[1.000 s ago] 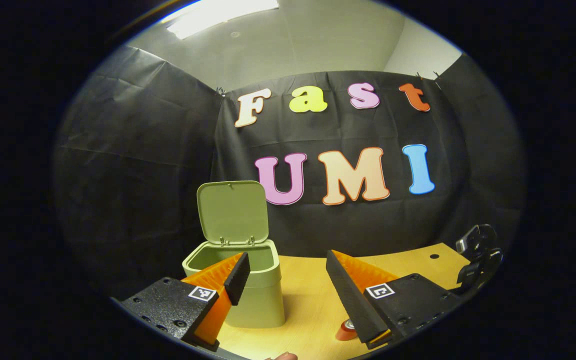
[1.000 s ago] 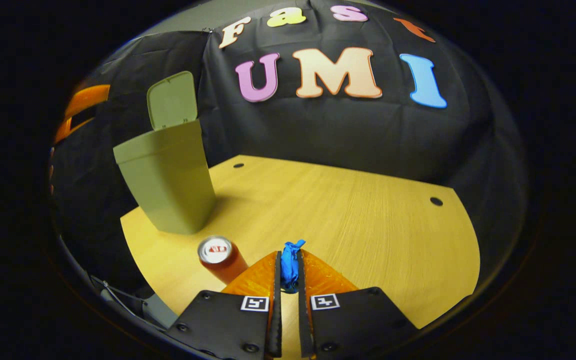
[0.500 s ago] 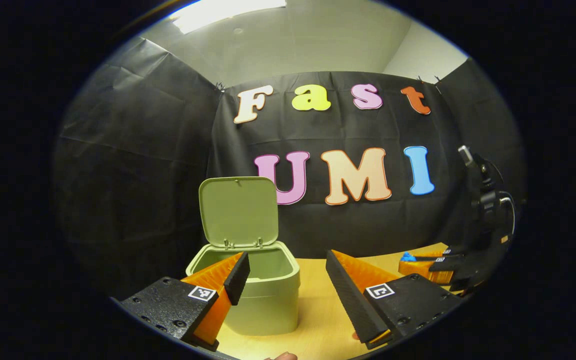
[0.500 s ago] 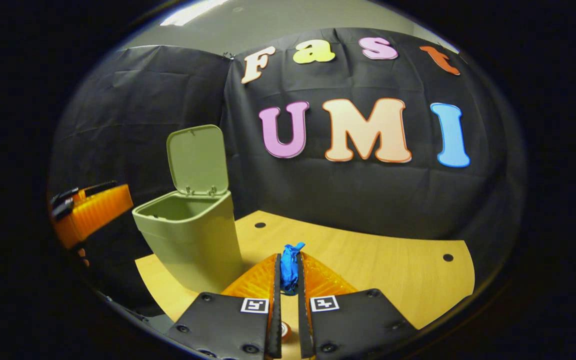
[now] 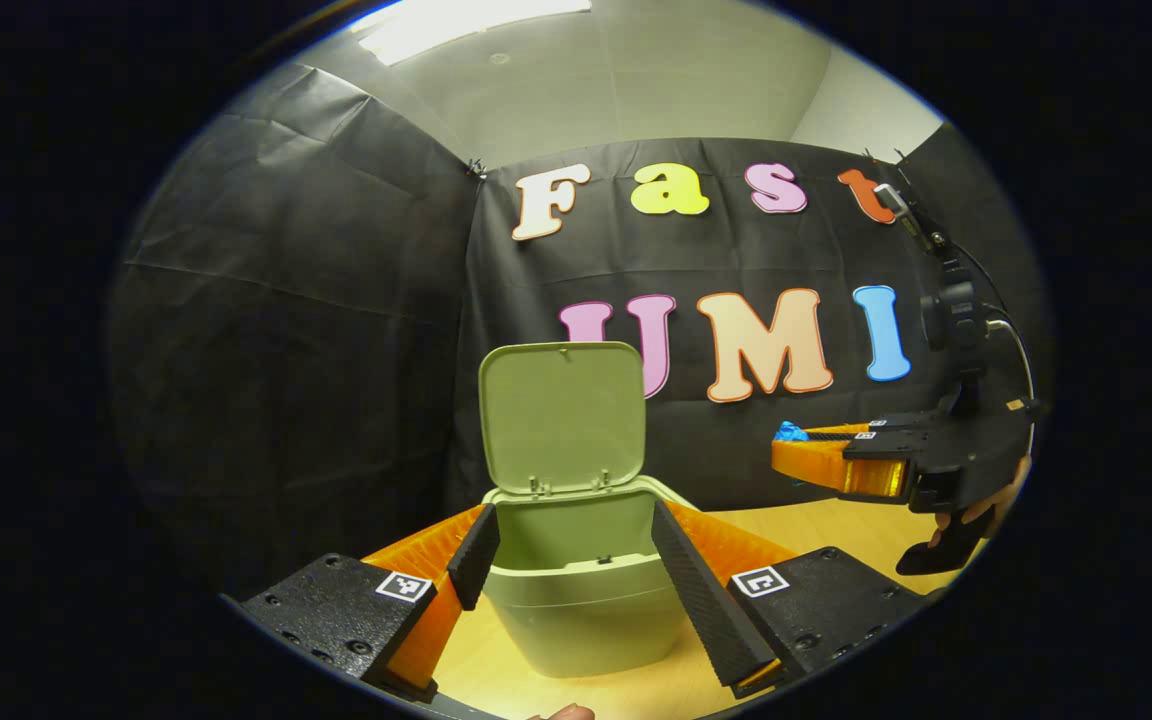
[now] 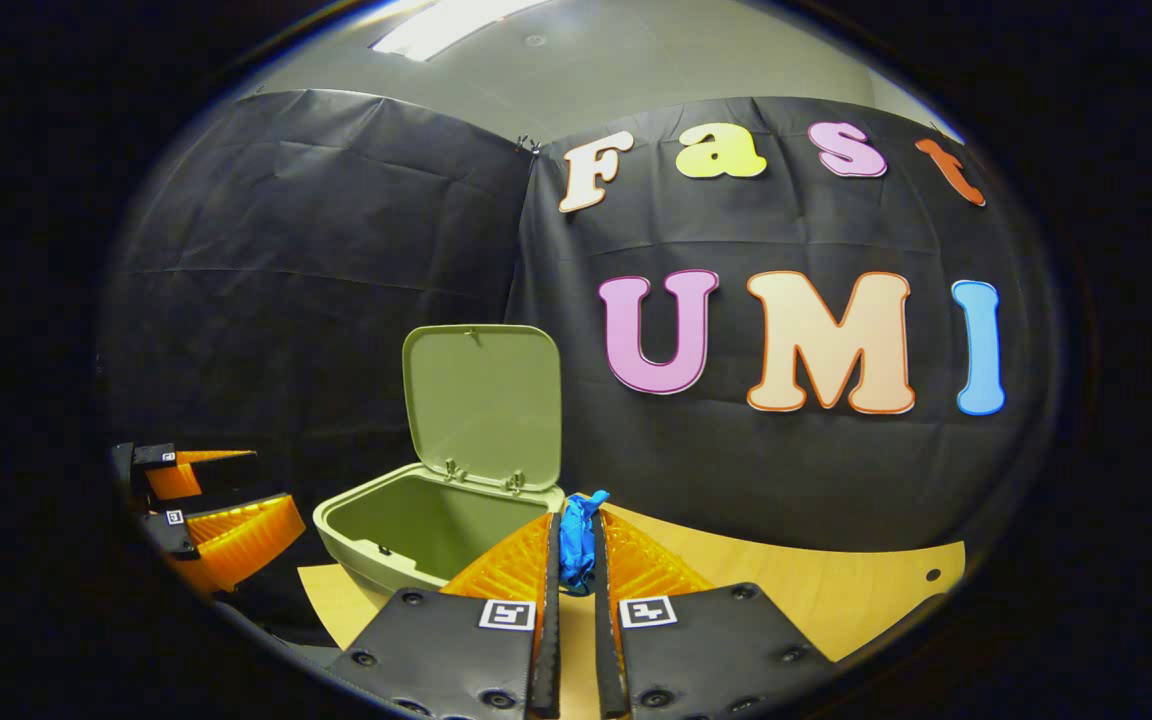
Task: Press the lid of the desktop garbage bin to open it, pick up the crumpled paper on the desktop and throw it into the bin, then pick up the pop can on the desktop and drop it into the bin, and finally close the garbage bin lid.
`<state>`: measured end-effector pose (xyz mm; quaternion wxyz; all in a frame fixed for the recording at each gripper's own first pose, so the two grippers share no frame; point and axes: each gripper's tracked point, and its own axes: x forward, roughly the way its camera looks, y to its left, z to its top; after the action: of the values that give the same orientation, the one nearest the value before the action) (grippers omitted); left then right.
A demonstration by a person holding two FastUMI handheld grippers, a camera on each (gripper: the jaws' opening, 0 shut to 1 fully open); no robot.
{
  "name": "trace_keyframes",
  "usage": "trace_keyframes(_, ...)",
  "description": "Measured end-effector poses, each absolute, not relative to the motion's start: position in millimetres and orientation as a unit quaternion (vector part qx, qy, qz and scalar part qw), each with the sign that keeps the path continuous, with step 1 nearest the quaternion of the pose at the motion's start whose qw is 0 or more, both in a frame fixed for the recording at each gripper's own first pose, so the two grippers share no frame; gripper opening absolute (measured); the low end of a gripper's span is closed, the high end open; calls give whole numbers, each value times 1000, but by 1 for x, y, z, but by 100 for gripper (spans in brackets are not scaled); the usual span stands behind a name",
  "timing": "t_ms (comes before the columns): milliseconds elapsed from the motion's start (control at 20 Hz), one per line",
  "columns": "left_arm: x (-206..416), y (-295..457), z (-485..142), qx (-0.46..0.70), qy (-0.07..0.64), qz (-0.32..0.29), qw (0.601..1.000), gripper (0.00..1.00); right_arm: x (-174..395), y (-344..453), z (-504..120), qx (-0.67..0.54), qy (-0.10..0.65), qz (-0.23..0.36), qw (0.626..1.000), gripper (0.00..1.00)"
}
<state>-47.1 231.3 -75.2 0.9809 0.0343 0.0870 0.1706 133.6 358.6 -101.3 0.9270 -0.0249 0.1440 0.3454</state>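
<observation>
In the left gripper view, the bin (image 5: pixel 576 600) is framed between the wide-open left hand-held gripper (image 5: pixel 576 570), its lid (image 5: pixel 562 418) raised. In the right gripper view, the paper (image 6: pixel 576 545) is pinched by the right hand-held gripper (image 6: pixel 574 570), beside the bin's rim on the desk (image 6: pixel 836 600).

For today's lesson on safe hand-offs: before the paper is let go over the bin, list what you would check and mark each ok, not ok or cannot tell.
1. Lid up, bin open: ok.
2. Paper pinched by the right gripper: ok.
3. Paper above the opening: not ok, it sits at the bin's near rim.
4. Left gripper open and holding nothing: ok.
5. Left gripper out of the drop path: cannot tell.
6. Bin empty inside: cannot tell, its floor is hidden.
</observation>
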Motion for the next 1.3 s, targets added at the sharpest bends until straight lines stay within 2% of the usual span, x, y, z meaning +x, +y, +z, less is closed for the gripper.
trace_keyframes(350, -64, 270, -86, 41, 99, 190, 976, 93, 131, 428, -122, -32, 160, 374, 913, 16)
trace_keyframes(400, -65, 271, -88, 40, 102, 187, 976, 93, 132, 434, -125, -29, 162, 376, 912, 22)
trace_keyframes(450, -66, 270, -92, 38, 105, 184, 977, 93, 133, 439, -127, -23, 165, 380, 910, 22)
trace_keyframes(500, -66, 268, -95, 37, 109, 180, 977, 93, 130, 445, -129, -16, 170, 386, 907, 29)
trace_keyframes(650, -65, 259, -97, 40, 111, 170, 978, 97, 129, 438, -129, -7, 169, 381, 909, 100)
trace_keyframes(700, -64, 254, -97, 41, 109, 166, 979, 97, 131, 430, -125, -8, 162, 373, 913, 98)
trace_keyframes(750, -62, 247, -98, 39, 108, 161, 980, 93, 132, 418, -122, -10, 153, 365, 918, 98)
trace_keyframes(1300, -24, 135, -111, -4, 109, 61, 992, 93, 149, 245, -102, -22, 137, 249, 959, 100)
